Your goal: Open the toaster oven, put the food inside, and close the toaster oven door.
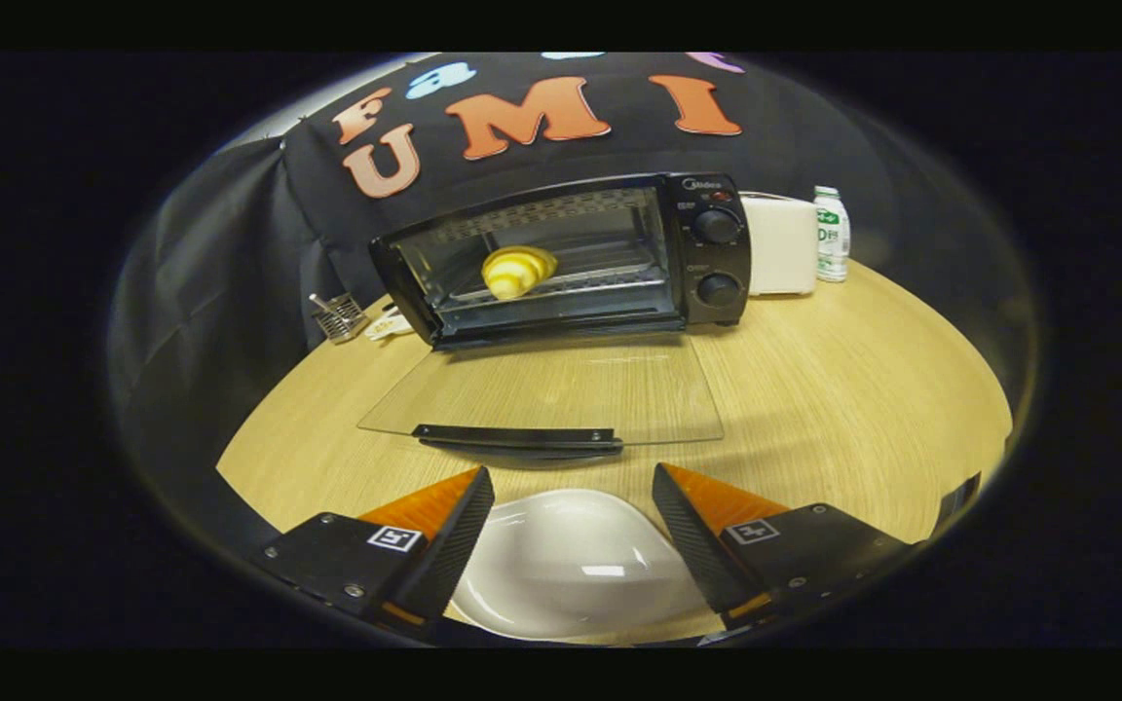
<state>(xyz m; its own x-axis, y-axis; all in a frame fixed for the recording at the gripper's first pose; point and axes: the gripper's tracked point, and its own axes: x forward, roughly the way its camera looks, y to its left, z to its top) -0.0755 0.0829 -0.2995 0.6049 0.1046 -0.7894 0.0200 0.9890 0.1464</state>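
A black toaster oven (707,253) stands at the far side of the wooden table (843,389). Its glass door (542,389) hangs fully open and lies flat toward me, with the black handle (517,438) at its near edge. A yellow croissant (517,271) rests on the rack inside the oven. My gripper (573,482) is open, well short of the door handle, with nothing held between its fingers. A white plate (571,565) sits on the table below and between the fingers, bare.
A white box-shaped appliance (780,243) and a small white bottle with a green label (831,234) stand to the right of the oven. A small wire basket (339,316) and a white object (388,326) lie to its left.
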